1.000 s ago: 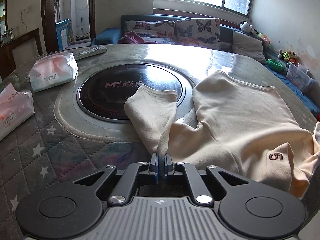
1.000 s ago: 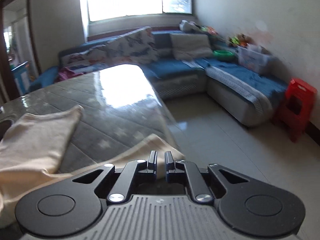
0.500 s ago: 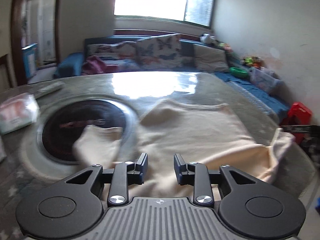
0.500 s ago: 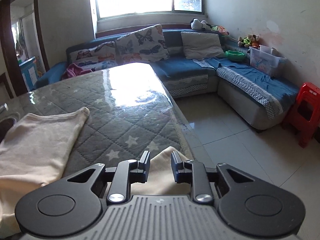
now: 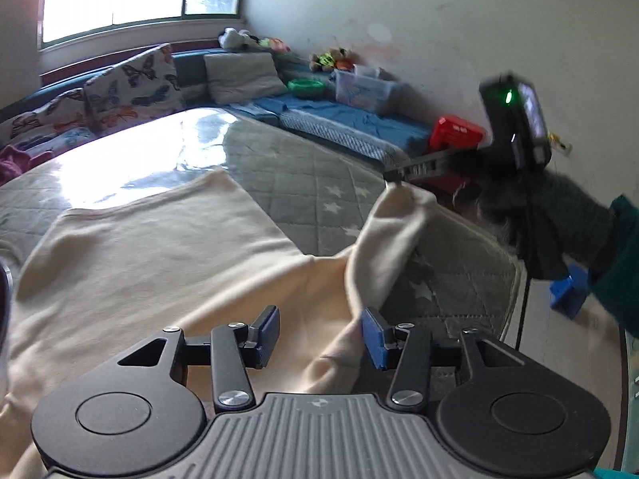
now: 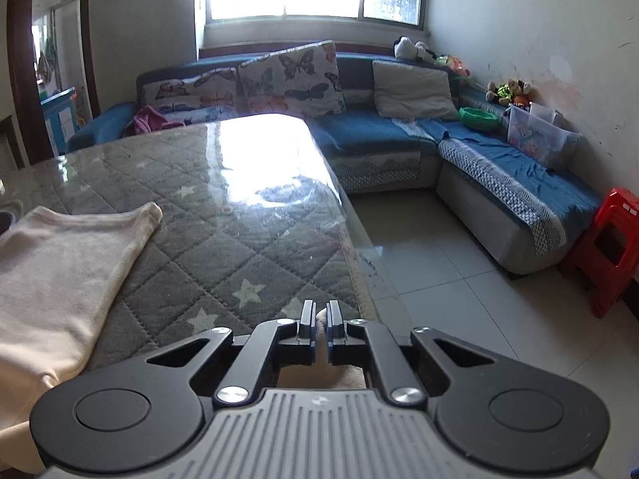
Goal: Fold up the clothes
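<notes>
A cream sweatshirt (image 5: pixel 151 255) lies spread on the quilted table (image 5: pixel 319 183). One sleeve (image 5: pixel 391 223) rises from it toward the table's right edge. My right gripper (image 5: pixel 393 175) is shut on the end of that sleeve; in its own view a bit of cream cloth (image 6: pixel 320 313) shows between its closed pads, and the right gripper (image 6: pixel 319 315) hangs over the table's edge. My left gripper (image 5: pixel 319 331) hovers low over the base of that sleeve. Its jaws are opening, with cloth under them but nothing pinched. The garment's body (image 6: pixel 60 263) shows at left in the right wrist view.
A person's hand in a dark sleeve (image 5: pixel 567 223) holds the right gripper. Beyond the table stand a blue corner sofa (image 6: pixel 399 135) with butterfly cushions (image 6: pixel 291 76), a red stool (image 6: pixel 611 247) and a clear box (image 6: pixel 539 135). Tiled floor (image 6: pixel 439 279) lies right of the table.
My left gripper let go of the left sleeve, opened and swung right across the garment to the other sleeve. My right gripper opened briefly, then shut on that sleeve's end.
</notes>
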